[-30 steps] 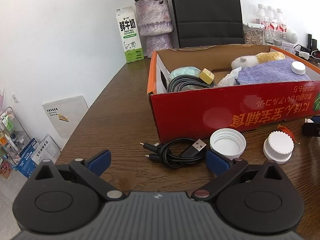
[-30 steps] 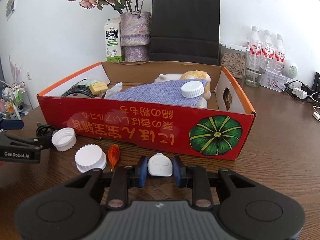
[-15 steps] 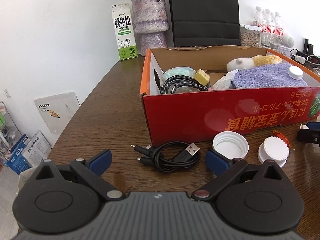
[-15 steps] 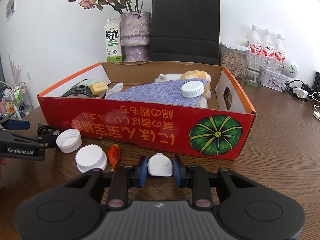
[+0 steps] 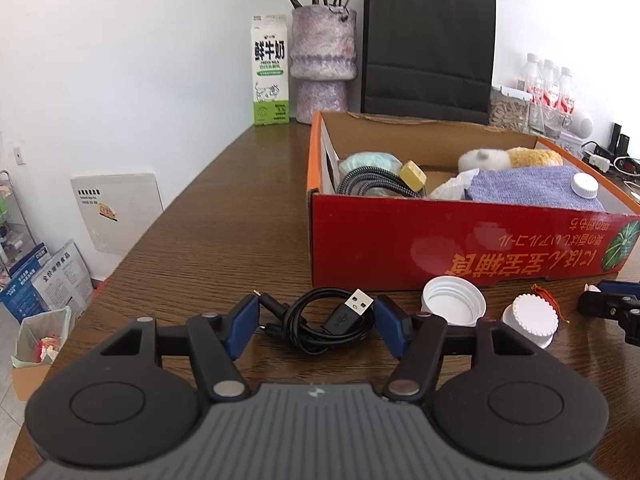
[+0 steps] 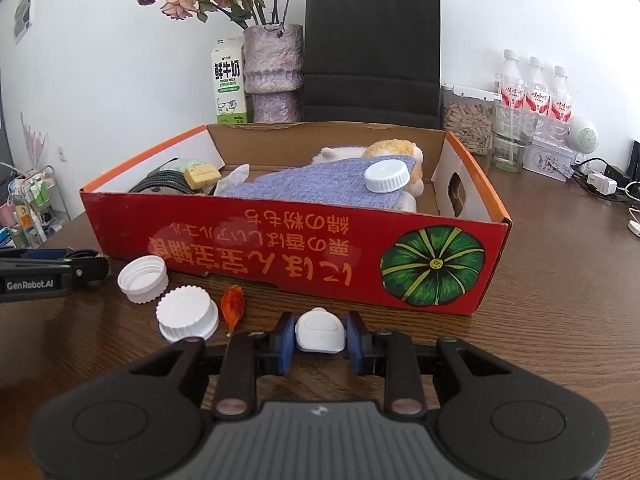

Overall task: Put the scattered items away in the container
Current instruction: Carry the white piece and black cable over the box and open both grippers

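Note:
The red cardboard box stands on the wooden table and holds a cable, a cloth, a plush toy and a white lid. My left gripper is open, its fingers on either side of a coiled black USB cable on the table. My right gripper is shut on a small white device in front of the box. An upturned white lid, a ribbed white cap and an orange wrapped candy lie between the grippers.
A milk carton, a vase of dried flowers and a black paper bag stand behind the box. Water bottles, a jar and chargers are at the back right. The table's left edge drops to the floor.
My left gripper has moved forward so its open fingers now flank the USB cable. The right gripper has stayed still, holding the white device.

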{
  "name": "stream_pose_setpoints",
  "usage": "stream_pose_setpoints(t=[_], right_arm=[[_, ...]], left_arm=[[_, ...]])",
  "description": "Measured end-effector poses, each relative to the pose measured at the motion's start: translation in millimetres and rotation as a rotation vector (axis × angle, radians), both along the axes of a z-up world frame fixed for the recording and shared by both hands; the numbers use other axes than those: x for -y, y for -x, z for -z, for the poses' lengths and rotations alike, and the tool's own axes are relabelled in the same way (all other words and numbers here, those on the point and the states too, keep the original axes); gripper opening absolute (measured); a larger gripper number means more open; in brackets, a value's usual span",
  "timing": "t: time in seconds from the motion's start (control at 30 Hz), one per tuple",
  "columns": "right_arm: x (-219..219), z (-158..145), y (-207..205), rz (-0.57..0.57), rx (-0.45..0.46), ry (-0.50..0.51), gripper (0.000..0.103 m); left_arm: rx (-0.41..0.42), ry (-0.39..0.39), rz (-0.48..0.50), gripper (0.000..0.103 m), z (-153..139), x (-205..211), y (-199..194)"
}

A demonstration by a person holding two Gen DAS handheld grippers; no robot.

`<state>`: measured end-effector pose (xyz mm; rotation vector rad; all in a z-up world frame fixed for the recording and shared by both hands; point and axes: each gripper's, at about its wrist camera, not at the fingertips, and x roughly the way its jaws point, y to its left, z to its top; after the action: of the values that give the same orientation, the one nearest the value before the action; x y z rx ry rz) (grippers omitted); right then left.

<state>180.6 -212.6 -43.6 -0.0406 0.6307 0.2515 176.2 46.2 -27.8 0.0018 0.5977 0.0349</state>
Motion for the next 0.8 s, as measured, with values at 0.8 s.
stream_pose_setpoints(t=[0.8], right_arm=[[1, -46, 44, -0.015, 0.348, -0.025, 0.026]], left_arm=[[0.274, 0.065, 0.018, 0.064, -59, 9, 42]])
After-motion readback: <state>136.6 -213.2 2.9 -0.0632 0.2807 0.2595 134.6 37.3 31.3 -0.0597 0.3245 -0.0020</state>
